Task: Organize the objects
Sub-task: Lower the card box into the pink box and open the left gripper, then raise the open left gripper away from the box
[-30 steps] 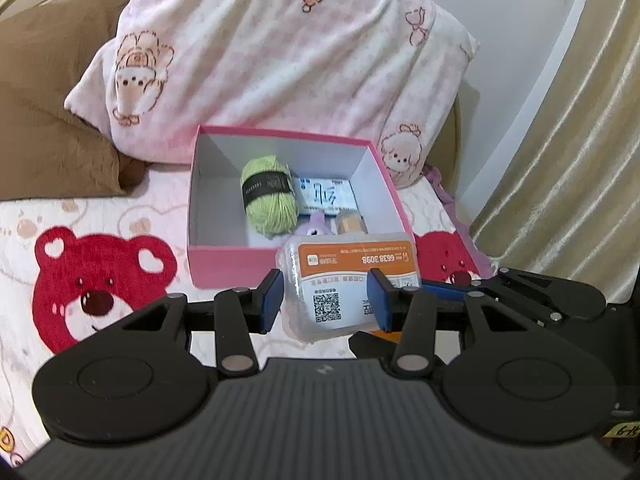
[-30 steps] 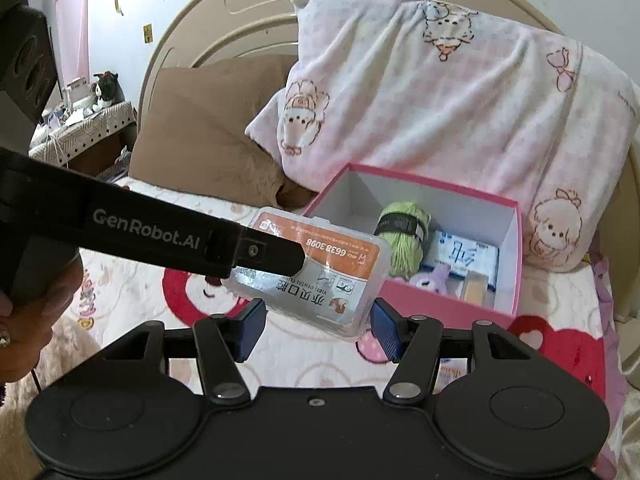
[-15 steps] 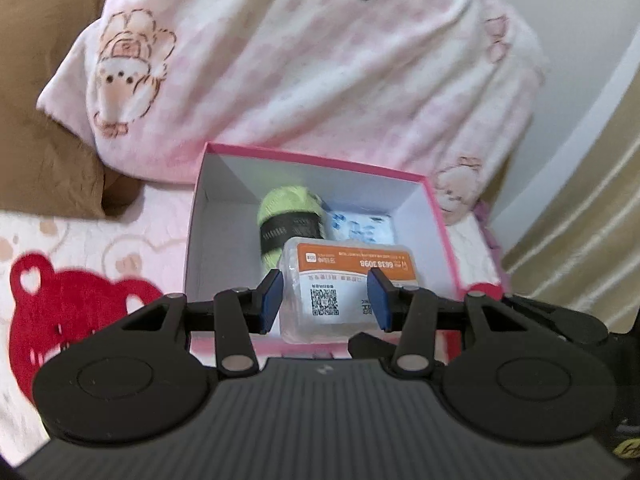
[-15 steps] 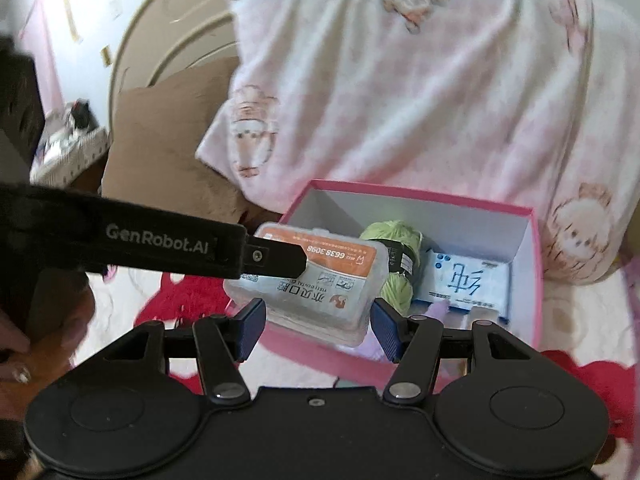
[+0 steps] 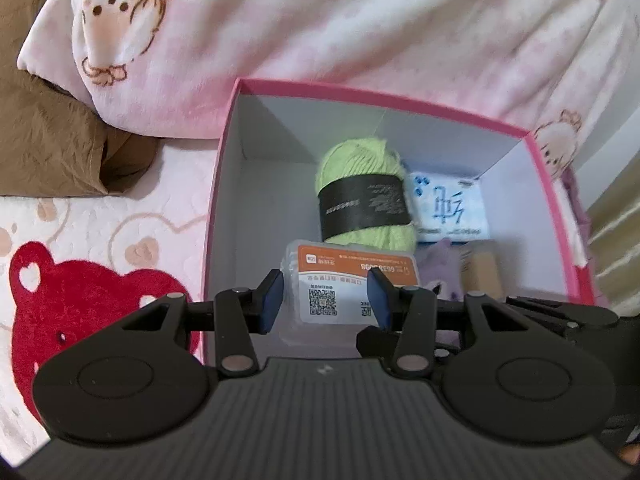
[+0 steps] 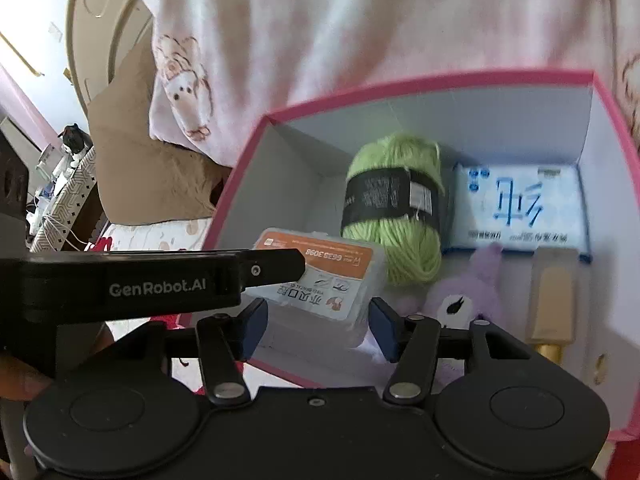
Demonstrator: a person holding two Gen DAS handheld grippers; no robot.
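Left wrist view: we pinch the plastic case [image 5: 352, 280] in the left gripper [image 5: 325, 300], inside the pink box [image 5: 400, 98]; release remains. Beyond the fingertips, yarn [image 5: 364, 196] and tissue pack [image 5: 448, 210] are already packed. Right gripper [image 6: 316, 330] spread, empty.

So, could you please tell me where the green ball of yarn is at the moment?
The green yarn lies inside the pink box, mid-frame in both wrist views, just left of the blue tissue pack and behind the clear plastic case.

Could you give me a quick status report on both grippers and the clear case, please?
Left gripper shut on clear case, inside pink box. Right gripper open, empty. Green yarn just behind the case.
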